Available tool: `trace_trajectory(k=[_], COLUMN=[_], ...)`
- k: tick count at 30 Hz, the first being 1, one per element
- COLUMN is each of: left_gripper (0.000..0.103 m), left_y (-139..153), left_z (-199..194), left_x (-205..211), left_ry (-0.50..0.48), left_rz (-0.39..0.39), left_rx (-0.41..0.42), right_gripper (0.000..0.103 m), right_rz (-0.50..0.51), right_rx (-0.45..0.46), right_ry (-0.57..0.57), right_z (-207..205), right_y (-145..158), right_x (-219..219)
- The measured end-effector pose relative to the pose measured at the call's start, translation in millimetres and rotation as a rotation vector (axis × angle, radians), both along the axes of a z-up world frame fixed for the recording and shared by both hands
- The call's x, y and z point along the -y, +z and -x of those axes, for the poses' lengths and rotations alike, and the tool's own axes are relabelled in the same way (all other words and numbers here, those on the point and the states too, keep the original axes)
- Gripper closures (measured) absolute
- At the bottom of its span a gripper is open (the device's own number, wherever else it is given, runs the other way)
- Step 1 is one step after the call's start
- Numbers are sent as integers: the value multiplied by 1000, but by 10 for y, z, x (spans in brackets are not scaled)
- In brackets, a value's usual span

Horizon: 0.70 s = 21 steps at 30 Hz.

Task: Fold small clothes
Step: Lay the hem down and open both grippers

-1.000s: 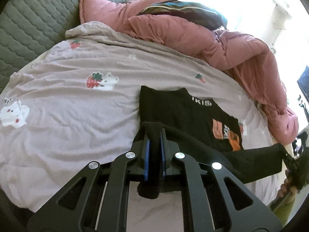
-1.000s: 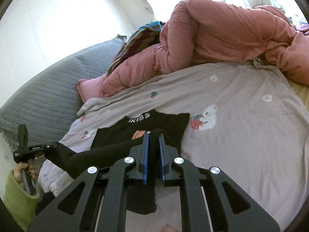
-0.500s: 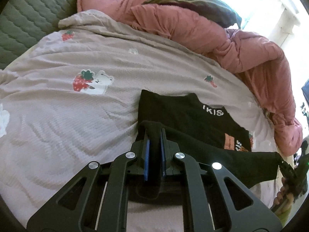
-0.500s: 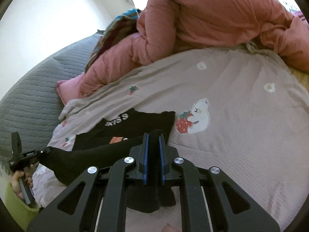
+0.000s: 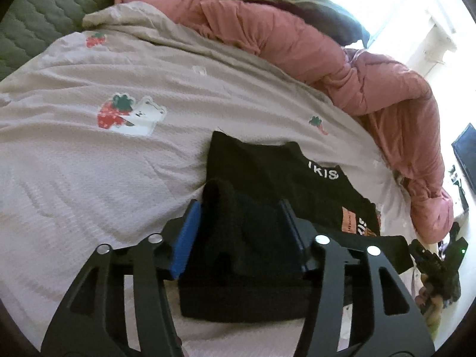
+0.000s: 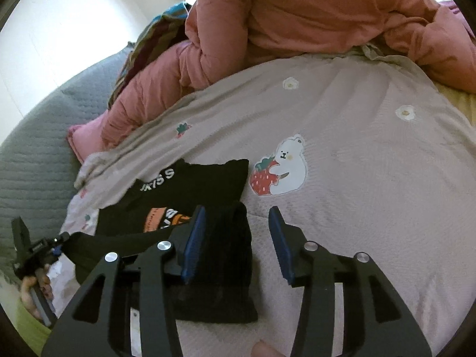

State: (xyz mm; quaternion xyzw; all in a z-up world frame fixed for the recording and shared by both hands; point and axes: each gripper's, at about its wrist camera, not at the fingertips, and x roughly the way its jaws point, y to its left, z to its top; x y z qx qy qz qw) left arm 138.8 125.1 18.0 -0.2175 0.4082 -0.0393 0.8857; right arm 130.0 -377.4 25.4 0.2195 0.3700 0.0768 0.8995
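Left wrist view: my left gripper [image 5: 241, 232] is gaping wide around one folded black printed cotton T-shirt [image 5: 267, 184]; my right gripper [image 6: 236, 242] is gaping too. Both are lying over one pale strawberry-print bedsheet [image 6: 357, 196], one pink quilted duvet [image 6: 297, 23] lying beyond.

Before you lies a pale pink bedsheet [image 5: 89, 163], lightly wrinkled and printed with a strawberry-and-bear motif [image 6: 279, 166], small strawberries [image 5: 95, 39] and little white flowers [image 6: 404, 112]. Along its far edge you see a bunched salmon-pink quilt [image 5: 327, 50], heaped high in your right wrist view [image 6: 297, 20]. A dark striped cloth [image 5: 297, 3] rests on top of the quilt. To your far left stands a grey-green quilted headboard [image 5: 35, 17]. In your right wrist view, a white wall [image 6: 74, 20] rises behind it.
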Motion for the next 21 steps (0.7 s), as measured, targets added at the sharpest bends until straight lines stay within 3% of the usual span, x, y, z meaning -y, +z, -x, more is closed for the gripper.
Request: trace_trajectory(k=[3,9,18,20,21], left_gripper=[53,53,53,53,53], left_y=[28,-6,-149,-166,-162], left_z=[162,477,415,354,306], left_x=[-28,-9,103,96,100], left_ry=[8,5,-2,8,10], left_rz=[-2,12,-17,-11,-16], left_rx=[23,42,-15,-33,-38], right_gripper=[53,51,51,63,79], right_rz=[-19,-31,-33,-31,-29], right_rx=[12,-10,-57,-71,-77], right_ry=[7,63,128,125,125], right_z=[138,429,318,244,210], right_y=[52,52,-84,-119,-131], right_x=[23,-57,-385,-405,-417])
